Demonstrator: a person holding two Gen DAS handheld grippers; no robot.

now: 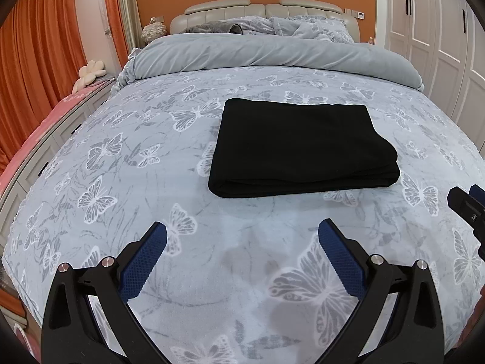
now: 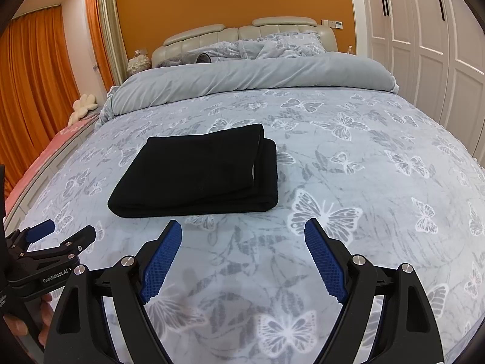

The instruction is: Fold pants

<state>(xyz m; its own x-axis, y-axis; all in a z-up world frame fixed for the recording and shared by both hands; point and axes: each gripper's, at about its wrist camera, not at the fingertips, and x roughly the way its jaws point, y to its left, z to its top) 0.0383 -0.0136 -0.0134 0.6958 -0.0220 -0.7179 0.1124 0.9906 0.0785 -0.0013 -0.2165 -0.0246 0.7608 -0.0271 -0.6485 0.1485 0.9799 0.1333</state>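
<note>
Hovering empty with jaws spread wide over the bed (image 1: 121, 157), the left gripper (image 1: 242, 254) and right gripper (image 2: 242, 254) point toward the black pants (image 1: 300, 145), lying just beyond as a folded rectangle, apparently soft, light and limp, best pinched along a thick folded edge.

Count on the bed
One folded black pants (image 1: 300, 145); two grippers, left (image 1: 242, 233) and right (image 2: 242, 232); one rolled duvet (image 1: 272, 54).
</note>
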